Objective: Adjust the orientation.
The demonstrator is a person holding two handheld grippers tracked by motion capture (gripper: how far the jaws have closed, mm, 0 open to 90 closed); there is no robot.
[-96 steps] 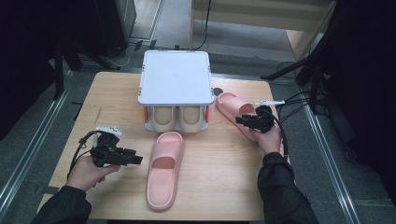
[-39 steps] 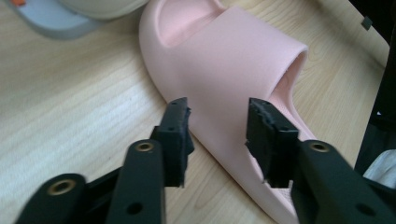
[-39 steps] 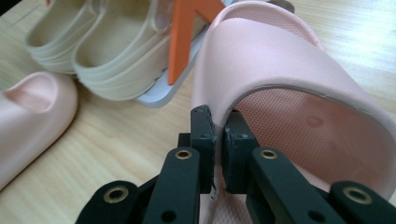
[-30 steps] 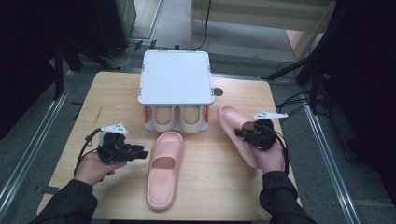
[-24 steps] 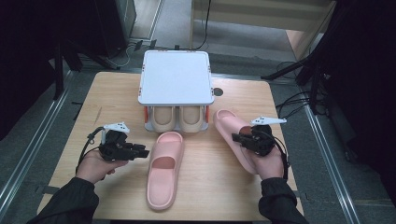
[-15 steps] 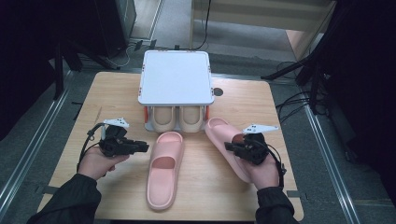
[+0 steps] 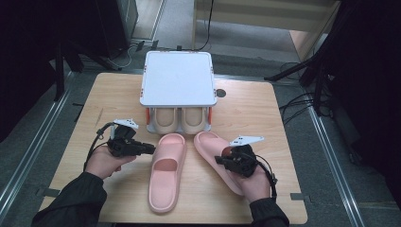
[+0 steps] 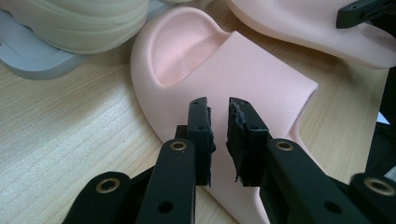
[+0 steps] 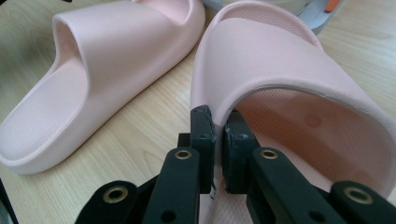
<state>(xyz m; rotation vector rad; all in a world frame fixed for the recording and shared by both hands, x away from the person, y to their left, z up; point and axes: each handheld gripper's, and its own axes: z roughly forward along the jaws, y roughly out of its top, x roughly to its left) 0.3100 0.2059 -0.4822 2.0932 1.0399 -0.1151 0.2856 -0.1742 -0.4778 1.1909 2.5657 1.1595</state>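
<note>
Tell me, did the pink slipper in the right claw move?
Yes. The right pink slipper, clamped in the right claw, slid leftward and toward the person, away from the white rack, ending beside the other pink slipper.

Bare table (image 7: 113, 94) lies free left; shoe rack (image 7: 177, 80) and pink slippers (image 7: 166, 170) block the middle.

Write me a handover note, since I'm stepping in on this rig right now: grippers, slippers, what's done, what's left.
Right gripper: shut on the edge of the right pink slipper, one jaw inside the strap and one outside.
Left gripper: jaws have just been closing, with a narrow gap and nothing between them; it sits beside the left pink slipper.
Both pink slippers lie side by side on the table, toes toward the white rack, which already holds a beige pair.
Done: right slipper gripped.
Left: probably gripping the left slipper and placing the pair.
</note>
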